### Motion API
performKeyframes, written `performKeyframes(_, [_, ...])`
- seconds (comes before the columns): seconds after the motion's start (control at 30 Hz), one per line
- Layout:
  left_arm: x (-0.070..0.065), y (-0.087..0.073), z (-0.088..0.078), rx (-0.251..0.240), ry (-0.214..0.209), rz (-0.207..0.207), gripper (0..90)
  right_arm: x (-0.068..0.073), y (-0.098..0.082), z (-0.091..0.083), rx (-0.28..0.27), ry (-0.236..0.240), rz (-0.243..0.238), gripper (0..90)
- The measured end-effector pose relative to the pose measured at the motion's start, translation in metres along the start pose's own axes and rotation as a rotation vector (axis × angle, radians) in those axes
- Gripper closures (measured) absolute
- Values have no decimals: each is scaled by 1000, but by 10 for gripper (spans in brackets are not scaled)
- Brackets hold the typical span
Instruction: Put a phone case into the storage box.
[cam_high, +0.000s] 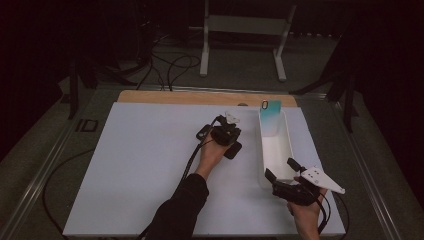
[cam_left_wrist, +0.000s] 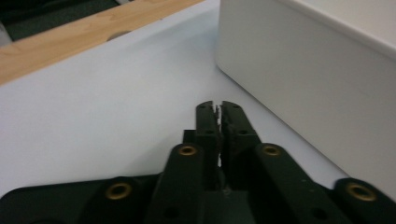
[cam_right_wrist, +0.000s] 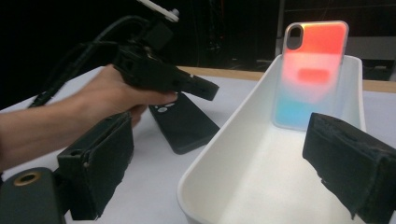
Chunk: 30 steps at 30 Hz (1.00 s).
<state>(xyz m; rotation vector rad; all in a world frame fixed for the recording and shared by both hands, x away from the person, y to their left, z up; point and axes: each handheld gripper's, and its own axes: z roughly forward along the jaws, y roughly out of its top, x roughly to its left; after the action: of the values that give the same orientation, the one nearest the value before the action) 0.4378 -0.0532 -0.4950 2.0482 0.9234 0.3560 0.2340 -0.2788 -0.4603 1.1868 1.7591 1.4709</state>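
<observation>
Left claw (cam_high: 231, 131), mid-worktop, just left of the white bin (cam_high: 287, 150): jaws clenched together. Left gripper view shows the two pads meeting with nothing visible between them, tips low over the white worktop (cam_high: 140, 165), bin wall close on the right.

Black phone case (cam_right_wrist: 182, 122) lies flat on the worktop beneath that hand, just outside the bin's left wall. In the right gripper view the claw's nose sits over the case's far edge; whether it touches, cannot tell. No grip on it evident.

Bin runs lengthwise, away from the person. A coloured phone case (cam_high: 270, 117), teal from above and red-to-blue in the right gripper view, stands upright leaning on the bin's far end wall. Otherwise the bin is bare.

Right claw (cam_high: 283, 170), at the bin's near end: released, jaws wide apart, nothing between them, pointed along the bin.

Judgement: work looks like loading cases into the bin. One is in; the black one remains out and not yet secured. Left: grasp it, lift over the wall, set it inside.
</observation>
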Motion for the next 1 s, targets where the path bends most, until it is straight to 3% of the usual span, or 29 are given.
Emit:
performKeyframes(0.2, [1, -6, 17, 58, -5, -15, 899, -1, 0, -1, -3, -7, 4, 88])
performKeyframes(0.33, [3, -13, 28, 113, -6, -48, 900, -1, 1, -2, -8, -8, 7, 88])
performKeyframes(0.53, [0, -13, 31, 139, 9, -50, 900, -1, 1, -3, -12, -9, 8, 88])
performKeyframes(0.83, [-2, -13, 29, 168, -8, -59, 900, -1, 1, -2, -13, -8, -2, 107])
performKeyframes(1.0, [1, -13, 30, 171, -24, -84, 898, -1, 2, -3, -16, -7, 4, 106])
